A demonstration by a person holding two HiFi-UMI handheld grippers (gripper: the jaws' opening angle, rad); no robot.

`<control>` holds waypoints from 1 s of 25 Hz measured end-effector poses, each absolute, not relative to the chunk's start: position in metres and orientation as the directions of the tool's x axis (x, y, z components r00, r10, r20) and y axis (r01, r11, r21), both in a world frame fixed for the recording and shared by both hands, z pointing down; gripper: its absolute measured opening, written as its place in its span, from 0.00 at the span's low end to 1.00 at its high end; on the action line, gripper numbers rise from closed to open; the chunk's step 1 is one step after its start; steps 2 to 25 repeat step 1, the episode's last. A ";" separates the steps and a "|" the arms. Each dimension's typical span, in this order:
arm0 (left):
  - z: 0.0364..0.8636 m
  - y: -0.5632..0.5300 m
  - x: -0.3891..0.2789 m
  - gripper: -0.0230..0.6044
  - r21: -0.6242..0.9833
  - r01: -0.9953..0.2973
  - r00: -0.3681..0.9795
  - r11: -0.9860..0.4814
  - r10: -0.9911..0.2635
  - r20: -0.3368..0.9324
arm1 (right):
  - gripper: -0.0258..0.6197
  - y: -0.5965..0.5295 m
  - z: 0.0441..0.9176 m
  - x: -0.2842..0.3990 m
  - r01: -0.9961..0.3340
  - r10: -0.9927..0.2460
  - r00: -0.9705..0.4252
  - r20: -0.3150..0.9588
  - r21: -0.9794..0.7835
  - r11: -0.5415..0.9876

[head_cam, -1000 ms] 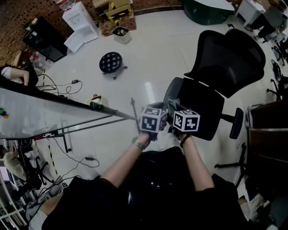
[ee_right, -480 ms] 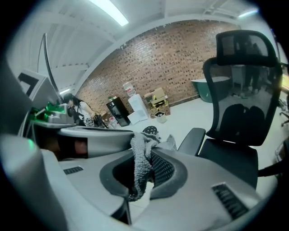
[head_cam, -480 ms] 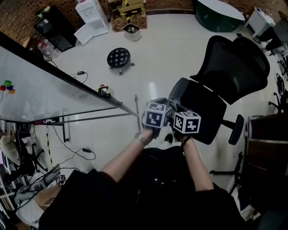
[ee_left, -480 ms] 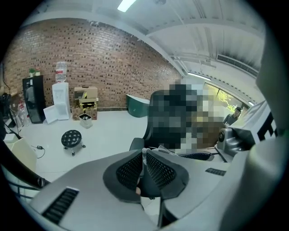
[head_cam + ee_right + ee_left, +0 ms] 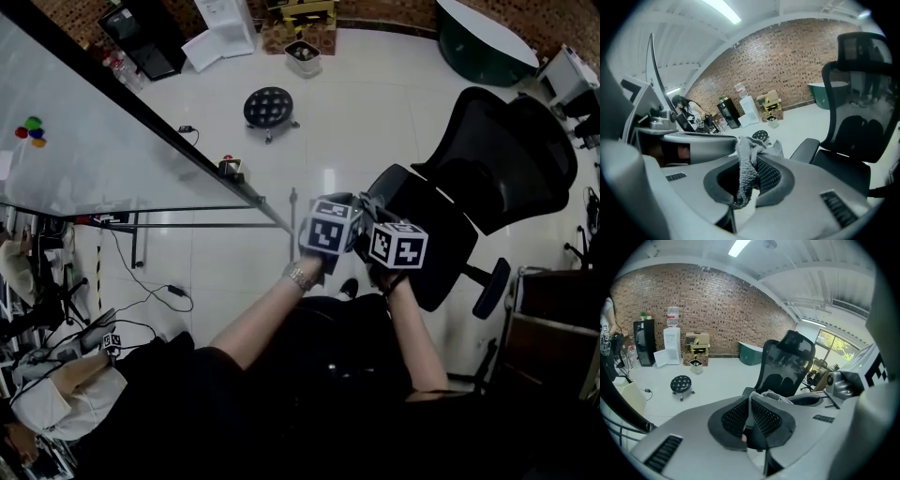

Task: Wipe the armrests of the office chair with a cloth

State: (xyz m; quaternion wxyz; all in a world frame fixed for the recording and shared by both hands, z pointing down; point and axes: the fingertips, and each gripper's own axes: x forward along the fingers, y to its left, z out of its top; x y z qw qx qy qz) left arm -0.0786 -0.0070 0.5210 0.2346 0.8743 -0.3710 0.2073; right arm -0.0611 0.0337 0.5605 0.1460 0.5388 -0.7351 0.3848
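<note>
A black mesh office chair (image 5: 506, 150) stands at the right of the head view, with its far armrest (image 5: 492, 286) sticking out. Both grippers are held close together over the chair's near armrest, which they mostly hide. My left gripper (image 5: 342, 204) is shut on the edge of a grey cloth (image 5: 362, 201). My right gripper (image 5: 371, 210) is shut on the same cloth. In the right gripper view the cloth (image 5: 746, 171) hangs bunched between the jaws, and the near armrest (image 5: 806, 149) lies just beyond. The left gripper view shows the cloth (image 5: 777, 397) past the shut jaws, in front of the chair (image 5: 785, 362).
A tilted whiteboard (image 5: 84, 141) on a stand fills the left. A round black stool (image 5: 269, 106) stands on the white floor further out. Cables (image 5: 169, 291) trail at the lower left. A dark desk (image 5: 553, 328) is at the right, a green tub (image 5: 487, 42) at the top.
The head view has swung, so the whiteboard fills more of the left and the chair sits further right. Both grippers stay together at the armrest with the cloth.
</note>
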 end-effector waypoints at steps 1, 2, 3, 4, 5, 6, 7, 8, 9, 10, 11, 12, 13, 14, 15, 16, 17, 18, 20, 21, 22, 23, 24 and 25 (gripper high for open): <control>0.523 -0.008 -0.081 0.08 0.255 -0.751 0.634 -0.609 -0.558 0.535 | 0.12 0.034 0.563 -0.062 -0.905 -0.679 -0.378 0.629 -0.406 0.128; 0.523 -0.008 -0.081 0.08 0.255 -0.751 0.634 -0.609 -0.558 0.535 | 0.12 0.034 0.563 -0.062 -0.905 -0.679 -0.378 0.629 -0.406 0.128; 0.523 -0.008 -0.081 0.08 0.255 -0.751 0.634 -0.609 -0.558 0.535 | 0.12 0.034 0.563 -0.062 -0.905 -0.679 -0.378 0.629 -0.406 0.128; 0.523 -0.008 -0.081 0.08 0.255 -0.751 0.634 -0.609 -0.558 0.535 | 0.12 0.034 0.563 -0.062 -0.905 -0.679 -0.378 0.629 -0.406 0.128; 0.523 -0.008 -0.081 0.08 0.255 -0.751 0.634 -0.609 -0.558 0.535 | 0.12 0.034 0.563 -0.062 -0.905 -0.679 -0.378 0.629 -0.406 0.128; 0.523 -0.008 -0.081 0.08 0.255 -0.751 0.634 -0.609 -0.558 0.535 | 0.12 0.034 0.563 -0.062 -0.905 -0.679 -0.378 0.629 -0.406 0.128; 0.523 -0.008 -0.081 0.08 0.255 -0.751 0.634 -0.609 -0.558 0.535 | 0.12 0.034 0.563 -0.062 -0.905 -0.679 -0.378 0.629 -0.406 0.128; 0.523 -0.008 -0.081 0.08 0.255 -0.751 0.634 -0.609 -0.558 0.535 | 0.12 0.034 0.563 -0.062 -0.905 -0.679 -0.378 0.629 -0.406 0.128; 0.523 -0.008 -0.081 0.08 0.255 -0.751 0.634 -0.609 -0.558 0.535 | 0.12 0.034 0.563 -0.062 -0.905 -0.679 -0.378 0.629 -0.406 0.128; 0.523 -0.008 -0.081 0.08 0.255 -0.751 0.634 -0.609 -0.558 0.535 | 0.12 0.034 0.563 -0.062 -0.905 -0.679 -0.378 0.629 -0.406 0.128; 0.523 -0.008 -0.081 0.08 0.255 -0.751 0.634 -0.609 -0.558 0.535 | 0.12 0.034 0.563 -0.062 -0.905 -0.679 -0.378 0.629 -0.406 0.128; 0.523 -0.008 -0.081 0.08 0.255 -0.751 0.634 -0.609 -0.558 0.535 | 0.12 0.034 0.563 -0.062 -0.905 -0.679 -0.378 0.629 -0.406 0.128; 0.523 -0.008 -0.081 0.08 0.255 -0.751 0.634 -0.609 -0.558 0.535 | 0.12 0.034 0.563 -0.062 -0.905 -0.679 -0.378 0.629 -0.406 0.128; 0.523 -0.008 -0.081 0.08 0.255 -0.751 0.634 -0.609 -0.558 0.535 | 0.12 0.034 0.563 -0.062 -0.905 -0.679 -0.378 0.629 -0.406 0.128; 0.523 -0.008 -0.081 0.08 0.255 -0.751 0.634 -0.609 -0.558 0.535 | 0.12 0.034 0.563 -0.062 -0.905 -0.679 -0.378 0.629 -0.406 0.128; 0.523 -0.008 -0.081 0.08 0.255 -0.751 0.634 -0.609 -0.558 0.535 | 0.12 0.034 0.563 -0.062 -0.905 -0.679 -0.378 0.629 -0.406 0.128; 0.523 -0.008 -0.081 0.08 0.255 -0.751 0.634 -0.609 -0.558 0.535 | 0.12 0.034 0.563 -0.062 -0.905 -0.679 -0.378 0.629 -0.406 0.128; 0.523 -0.008 -0.081 0.08 0.255 -0.751 0.634 -0.609 -0.558 0.535 | 0.12 0.034 0.563 -0.062 -0.905 -0.679 -0.378 0.629 -0.406 0.128; 0.523 -0.008 -0.081 0.08 0.255 -0.751 0.634 -0.609 -0.558 0.535 | 0.12 0.034 0.563 -0.062 -0.905 -0.679 -0.378 0.629 -0.406 0.128; 0.523 -0.008 -0.081 0.08 0.255 -0.751 0.634 -0.609 -0.558 0.535 | 0.12 0.034 0.563 -0.062 -0.905 -0.679 -0.378 0.629 -0.406 0.128; 0.523 -0.008 -0.081 0.08 0.255 -0.751 0.634 -0.609 -0.558 0.535 | 0.12 0.034 0.563 -0.062 -0.905 -0.679 -0.378 0.629 -0.406 0.128; 0.523 -0.008 -0.081 0.08 0.255 -0.751 0.634 -0.609 -0.558 0.535 | 0.12 0.034 0.563 -0.062 -0.905 -0.679 -0.378 0.629 -0.406 0.128; 0.523 -0.008 -0.081 0.08 0.255 -0.751 0.634 -0.609 -0.558 0.535 | 0.12 0.034 0.563 -0.062 -0.905 -0.679 -0.378 0.629 -0.406 0.128; 0.523 -0.008 -0.081 0.08 0.255 -0.751 0.634 -0.609 -0.558 0.535 | 0.12 0.034 0.563 -0.062 -0.905 -0.679 -0.378 0.629 -0.406 0.128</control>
